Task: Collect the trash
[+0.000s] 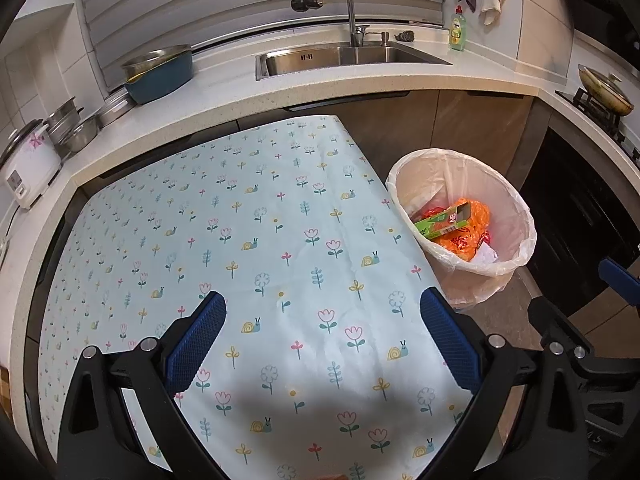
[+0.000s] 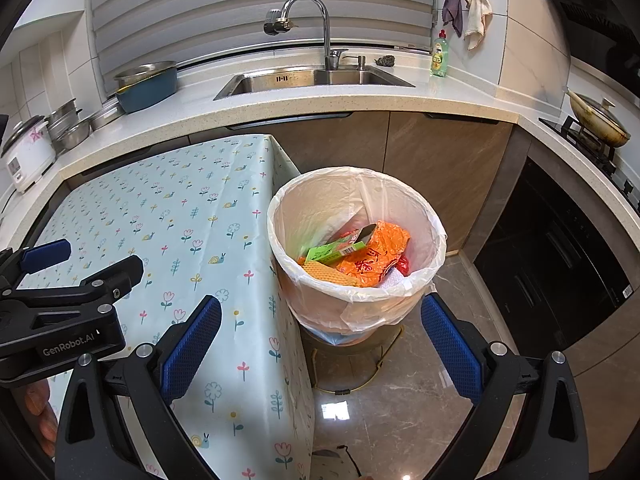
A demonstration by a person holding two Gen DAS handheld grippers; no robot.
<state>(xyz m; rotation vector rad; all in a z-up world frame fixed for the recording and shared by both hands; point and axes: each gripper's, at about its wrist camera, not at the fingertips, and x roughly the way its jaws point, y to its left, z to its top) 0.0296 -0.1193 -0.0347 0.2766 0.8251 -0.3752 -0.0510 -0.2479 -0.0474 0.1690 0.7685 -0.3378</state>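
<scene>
A bin (image 1: 516, 216) lined with a clear bag stands on the floor right of the table; it also shows in the right wrist view (image 2: 434, 236). Inside lie a green carton (image 2: 338, 250), an orange wrapper (image 2: 380, 258) and other scraps; the carton (image 1: 440, 222) and wrapper (image 1: 468, 236) also show in the left wrist view. My left gripper (image 1: 323, 312) is open and empty above the flowered tablecloth (image 1: 260, 240). My right gripper (image 2: 321, 318) is open and empty, in front of the bin and above the table's right edge.
A counter (image 2: 360, 106) with a sink (image 2: 312, 80) and tap runs along the back. A rice cooker (image 1: 28, 164), pots and a blue pan (image 1: 160, 76) stand at left. A stove with a wok (image 2: 598, 118) and a dark oven (image 2: 560, 248) are at right. A yellow cord (image 2: 376, 368) lies on the floor.
</scene>
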